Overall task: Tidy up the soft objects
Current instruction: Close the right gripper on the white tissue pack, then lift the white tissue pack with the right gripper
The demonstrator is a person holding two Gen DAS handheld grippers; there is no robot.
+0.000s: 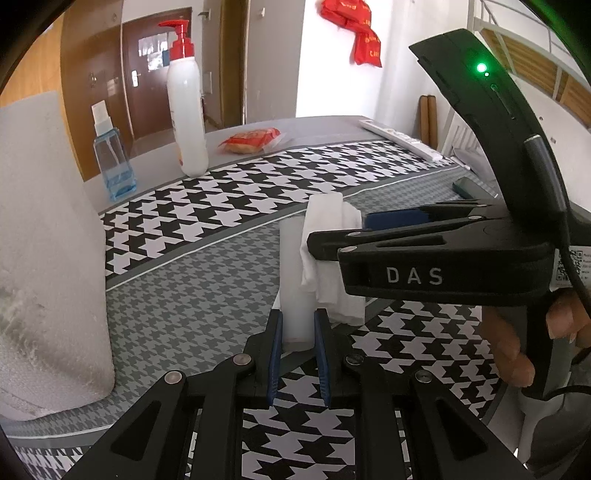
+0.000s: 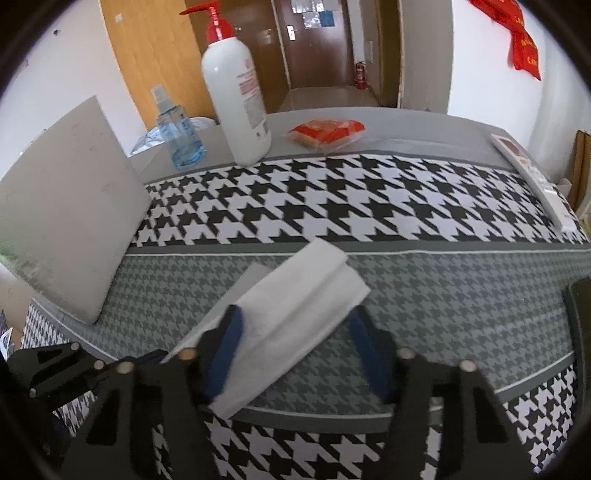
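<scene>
I hold the left gripper (image 1: 297, 350) pinched on the near end of a white strip (image 1: 295, 280) that lies on the grey band of the patterned tablecloth (image 1: 192, 295); both blue pads press against its sides. The right gripper (image 2: 295, 350) straddles the folded white cloth (image 2: 295, 306), which lies slantwise across that strip. Its jaws stand part way apart. The left pad (image 2: 227, 343) sits at the cloth's edge, and the right pad stands just clear of it, so I do not count this as a grip yet.

Procedure for the step in hand, as I judge it:
1. Keep the left gripper steady so the strip anchors the work.
2. Centre the right jaws over the fold, not over one loose layer.
3. Close slowly until both pads bear on the cloth, gathering all layers together.
4. Lift only after the fold stays intact; soft fabric may slip or unfurl if it is caught by one ply.

Legible writing: the right gripper's body carries the letters "DAS" (image 1: 413, 276) in the left wrist view. The white pump bottle (image 2: 236, 99) has a red-printed label too small to read. The red hanging (image 1: 354, 29) on the wall bears gold characters I cannot make out.
</scene>
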